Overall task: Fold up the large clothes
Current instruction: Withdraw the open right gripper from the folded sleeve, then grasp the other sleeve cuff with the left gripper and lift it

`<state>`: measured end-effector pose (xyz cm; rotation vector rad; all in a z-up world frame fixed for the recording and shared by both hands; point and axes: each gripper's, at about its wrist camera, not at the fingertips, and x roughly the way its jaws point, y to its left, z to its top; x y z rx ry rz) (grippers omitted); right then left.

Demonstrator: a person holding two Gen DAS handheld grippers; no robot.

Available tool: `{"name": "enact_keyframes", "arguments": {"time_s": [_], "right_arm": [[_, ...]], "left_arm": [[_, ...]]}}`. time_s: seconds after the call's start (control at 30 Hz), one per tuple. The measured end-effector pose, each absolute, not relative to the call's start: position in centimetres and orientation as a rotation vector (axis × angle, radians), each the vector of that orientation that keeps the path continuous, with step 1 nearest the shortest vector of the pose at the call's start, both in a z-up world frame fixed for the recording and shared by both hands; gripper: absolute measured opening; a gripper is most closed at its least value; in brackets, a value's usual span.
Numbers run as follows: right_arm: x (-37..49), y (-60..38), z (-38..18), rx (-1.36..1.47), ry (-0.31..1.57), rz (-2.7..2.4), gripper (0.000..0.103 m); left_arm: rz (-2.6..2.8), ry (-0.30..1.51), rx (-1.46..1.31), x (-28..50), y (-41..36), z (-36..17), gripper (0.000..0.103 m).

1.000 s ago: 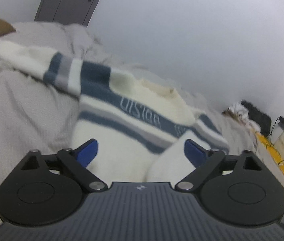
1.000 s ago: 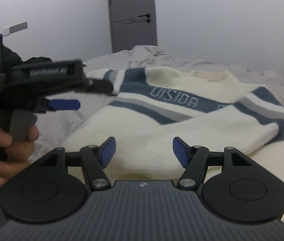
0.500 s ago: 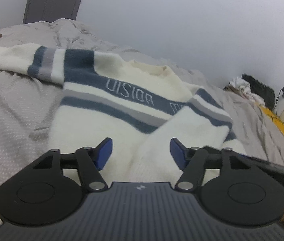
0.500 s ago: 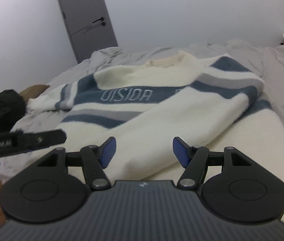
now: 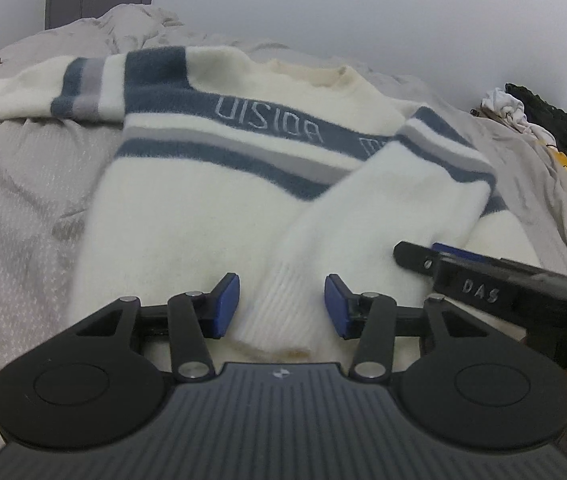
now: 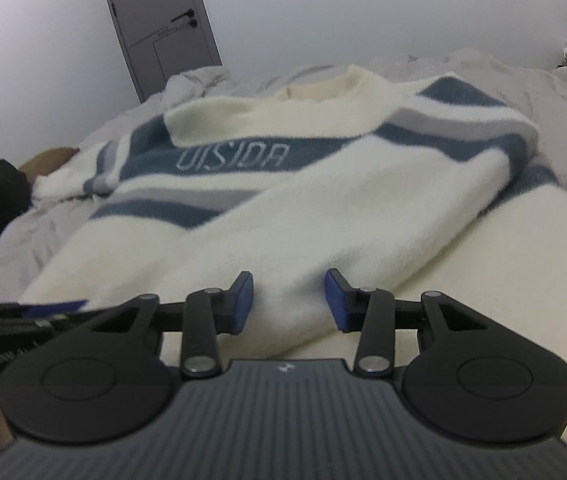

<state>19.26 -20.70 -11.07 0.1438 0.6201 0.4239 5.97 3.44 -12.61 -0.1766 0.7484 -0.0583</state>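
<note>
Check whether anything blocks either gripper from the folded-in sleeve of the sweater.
Nothing visible does. The sleeve's cuff already lies between the left gripper's closing jaws, pads not yet touching. The right gripper, also closing, straddles the same sleeve further up. Only bedding surrounds the sweater.

A bed (image 5: 15, 184) covered in a rumpled grey, finely dotted sheet carries everything. Spread across it lies a fluffy cream sweater (image 5: 187, 216) with blue and grey stripes and pale lettering on the chest band, one sleeve stretched out to the side, the other folded across the body with its ribbed cuff near the hem. The bedding bunches into a heap (image 6: 195, 84) beyond the collar, by the wall.
</note>
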Motion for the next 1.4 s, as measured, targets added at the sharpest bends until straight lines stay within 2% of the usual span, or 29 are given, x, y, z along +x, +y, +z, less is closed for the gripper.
{"name": "enact_keyframes", "arguments": {"time_s": [0.3, 0.33, 0.43, 0.47, 0.73, 1.07, 1.23, 1.4], "right_arm": [[18.9, -21.0, -10.9, 0.154, 0.626, 0.397, 0.042], [18.8, -21.1, -10.7, 0.169, 0.626, 0.395, 0.043], [18.5, -21.5, -10.0, 0.227, 0.624, 0.387, 0.044], [18.5, -21.6, -9.8, 0.242, 0.625, 0.385, 0.044], [18.0, -20.2, -9.9, 0.168, 0.616, 0.393, 0.044], [18.7, -19.7, -10.8, 0.170, 0.613, 0.396, 0.044], [19.1, -19.8, -11.1, 0.195, 0.607, 0.404, 0.044], [20.1, -19.6, -11.5, 0.233, 0.604, 0.408, 0.044]], "left_arm": [[-0.043, 0.674, -0.304, 4.9, 5.2, -11.1, 0.054], [-0.041, 0.654, -0.325, 4.8, 5.7, -10.6, 0.055], [0.001, 0.589, -0.377, 5.1, 7.9, -9.1, 0.071], [0.015, 0.583, -0.388, 5.6, 8.6, -8.8, 0.072], [0.179, 0.526, -0.577, 11.1, 18.4, -9.2, 0.072], [0.288, 0.358, -1.002, 13.9, 32.5, -14.7, 0.072], [0.278, 0.294, -1.085, 15.9, 36.7, -16.8, 0.071], [0.220, 0.283, -1.045, 19.1, 38.6, -17.0, 0.071]]}}
